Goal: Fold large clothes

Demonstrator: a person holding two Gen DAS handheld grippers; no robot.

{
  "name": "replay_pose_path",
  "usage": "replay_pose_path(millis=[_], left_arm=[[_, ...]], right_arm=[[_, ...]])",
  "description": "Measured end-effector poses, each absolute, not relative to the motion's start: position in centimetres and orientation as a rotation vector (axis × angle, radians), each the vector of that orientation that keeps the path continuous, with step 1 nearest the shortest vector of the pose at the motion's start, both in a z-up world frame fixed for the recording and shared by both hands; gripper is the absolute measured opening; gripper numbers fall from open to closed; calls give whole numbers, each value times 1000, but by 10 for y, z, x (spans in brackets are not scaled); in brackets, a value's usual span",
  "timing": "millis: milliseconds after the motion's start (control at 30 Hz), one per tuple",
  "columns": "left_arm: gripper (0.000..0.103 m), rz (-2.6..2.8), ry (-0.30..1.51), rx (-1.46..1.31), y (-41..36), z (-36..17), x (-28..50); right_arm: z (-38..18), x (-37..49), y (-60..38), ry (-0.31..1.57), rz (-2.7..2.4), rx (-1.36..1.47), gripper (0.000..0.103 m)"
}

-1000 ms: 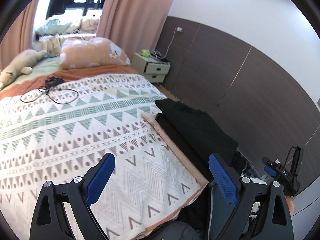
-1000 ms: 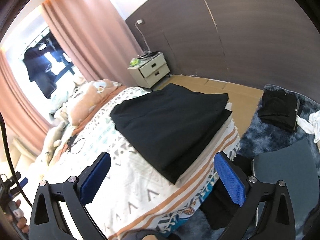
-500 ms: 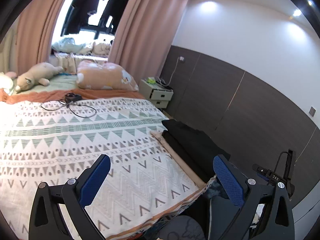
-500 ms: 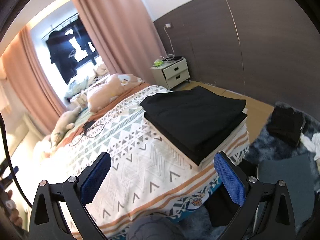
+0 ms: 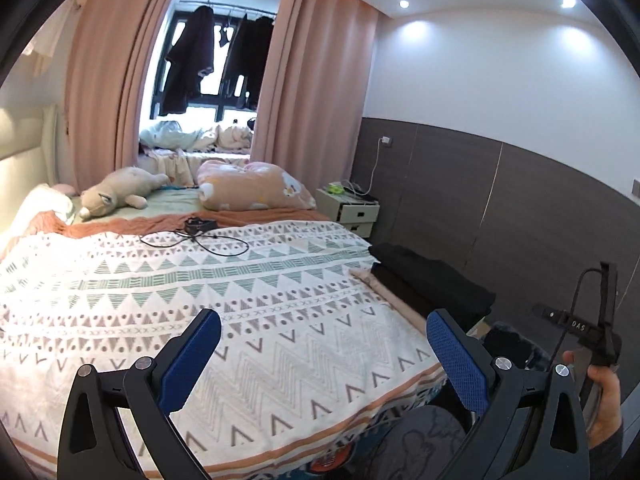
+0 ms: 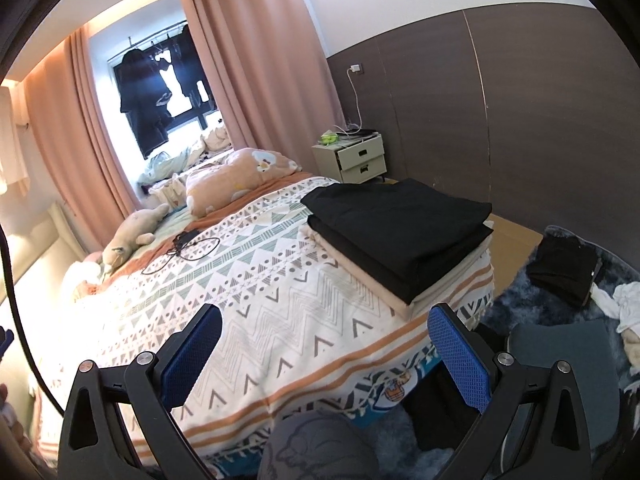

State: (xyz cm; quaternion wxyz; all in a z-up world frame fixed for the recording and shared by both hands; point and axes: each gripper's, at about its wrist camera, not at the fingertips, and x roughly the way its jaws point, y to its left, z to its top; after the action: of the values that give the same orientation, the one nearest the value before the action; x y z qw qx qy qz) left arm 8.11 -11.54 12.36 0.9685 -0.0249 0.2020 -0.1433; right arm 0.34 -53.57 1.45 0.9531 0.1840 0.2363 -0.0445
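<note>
Nearest, left gripper (image 5: 323,344) with blue-padded fingers (image 5: 191,356) spread wide and empty, held over the foot of the bed (image 5: 240,320). Right gripper (image 6: 325,346) likewise wide apart with nothing between the pads, above the bed's lower edge. At the right rim of the left view, a hand (image 5: 604,400) around the other gripper's handle. Just below the grippers, a grey-clad knee (image 6: 316,444). On the floor to the right, a dark blue rug (image 6: 516,292) with a dark garment (image 6: 564,268) and some white cloth (image 6: 628,300) on it, possibly more laundry, though too warped at the rim to tell. On the bed's right side near the foot, the folded stack (image 6: 400,228): black clothes on top, beige layers beneath, resting on the patterned quilt (image 6: 256,292) and reaching its edge. Same stack (image 5: 428,280) seen edge-on from the left wrist. Farther up the quilt, a black cable (image 5: 196,236). Beyond that, a plush toy (image 5: 120,196) and a pink pillow (image 5: 252,192) at the head. Beside the head, a nightstand (image 6: 354,158) against the dark wall panel. Farthest, pink curtains (image 5: 316,92) framing a window with dark clothes (image 5: 188,60) on a rail.
</note>
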Motion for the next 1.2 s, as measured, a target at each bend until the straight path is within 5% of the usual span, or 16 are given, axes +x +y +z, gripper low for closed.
replay_pose_path(millis=[1200], left_arm=[[103, -86, 291, 43, -104, 69, -91]], right_arm=[[-43, -91, -464, 443, 5, 255, 103]])
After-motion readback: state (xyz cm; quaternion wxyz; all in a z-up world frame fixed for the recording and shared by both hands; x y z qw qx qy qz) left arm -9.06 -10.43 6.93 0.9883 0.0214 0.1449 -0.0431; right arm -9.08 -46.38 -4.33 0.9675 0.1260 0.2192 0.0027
